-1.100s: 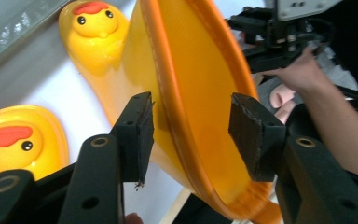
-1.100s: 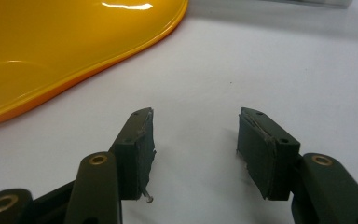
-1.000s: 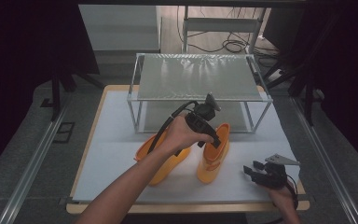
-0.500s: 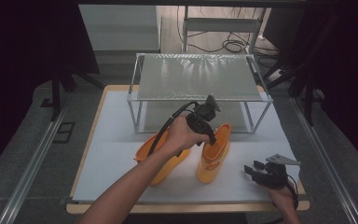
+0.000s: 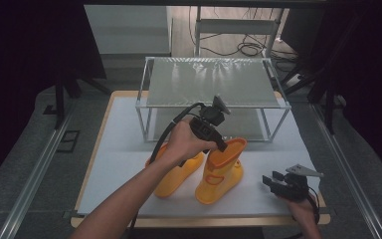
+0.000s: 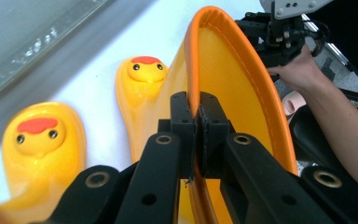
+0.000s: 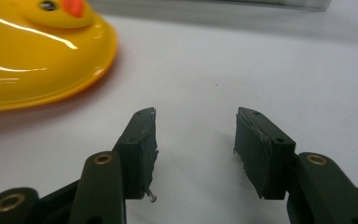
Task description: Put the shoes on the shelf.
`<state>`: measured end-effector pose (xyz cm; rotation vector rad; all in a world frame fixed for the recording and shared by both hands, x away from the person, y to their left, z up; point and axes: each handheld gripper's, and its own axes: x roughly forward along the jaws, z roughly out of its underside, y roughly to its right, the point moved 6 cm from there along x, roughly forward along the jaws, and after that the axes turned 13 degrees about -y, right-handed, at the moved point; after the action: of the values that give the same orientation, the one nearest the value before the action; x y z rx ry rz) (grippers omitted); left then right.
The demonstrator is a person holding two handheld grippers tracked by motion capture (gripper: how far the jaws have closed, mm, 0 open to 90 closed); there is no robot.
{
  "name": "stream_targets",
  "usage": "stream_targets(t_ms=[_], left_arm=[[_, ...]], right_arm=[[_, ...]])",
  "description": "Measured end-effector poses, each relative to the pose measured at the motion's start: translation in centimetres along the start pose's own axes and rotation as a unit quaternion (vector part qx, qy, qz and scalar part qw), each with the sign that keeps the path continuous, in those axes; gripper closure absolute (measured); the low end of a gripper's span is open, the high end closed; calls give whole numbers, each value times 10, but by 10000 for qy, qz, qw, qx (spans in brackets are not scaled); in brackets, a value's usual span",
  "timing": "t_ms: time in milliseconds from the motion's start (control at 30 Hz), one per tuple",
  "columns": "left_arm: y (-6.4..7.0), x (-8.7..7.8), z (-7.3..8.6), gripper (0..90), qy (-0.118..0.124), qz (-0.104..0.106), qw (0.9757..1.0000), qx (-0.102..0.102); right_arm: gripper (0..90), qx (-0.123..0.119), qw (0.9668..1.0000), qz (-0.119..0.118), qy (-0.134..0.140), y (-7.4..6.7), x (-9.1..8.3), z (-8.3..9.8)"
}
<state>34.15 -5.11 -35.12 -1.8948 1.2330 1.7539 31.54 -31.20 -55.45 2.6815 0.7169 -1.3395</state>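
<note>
High view: right boot (image 5: 221,172) upright, shaft vertical, toe toward person.

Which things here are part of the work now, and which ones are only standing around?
In use:
- right boot, its orange rim pinched by the left gripper, whose jaws have just closed on it
- left boot beside it, its pair

Just there:
- wire rack behind the boots
- right gripper, open, nothing between its jaws
- cables on the floor
</note>
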Motion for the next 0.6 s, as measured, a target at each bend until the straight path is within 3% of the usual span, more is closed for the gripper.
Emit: stream_targets(t_ms=[167,333,500,600], left_arm=[[-7,-6,21,870,119,-58,9999,-8],[-24,-5,42,869,109,-134,9998,-114],[-36,-3,59,867,147,18,9998,-146],[-38,-1,68,863,136,4,9999,-106]], right_arm=[[481,-40,10000,-1,-8,-3,1,-1],[481,-51,10000,-1,-38,-4,2,0],[481,-39,10000,3,-45,-3,2,0],[480,-24,10000,5,-39,-3,2,0]])
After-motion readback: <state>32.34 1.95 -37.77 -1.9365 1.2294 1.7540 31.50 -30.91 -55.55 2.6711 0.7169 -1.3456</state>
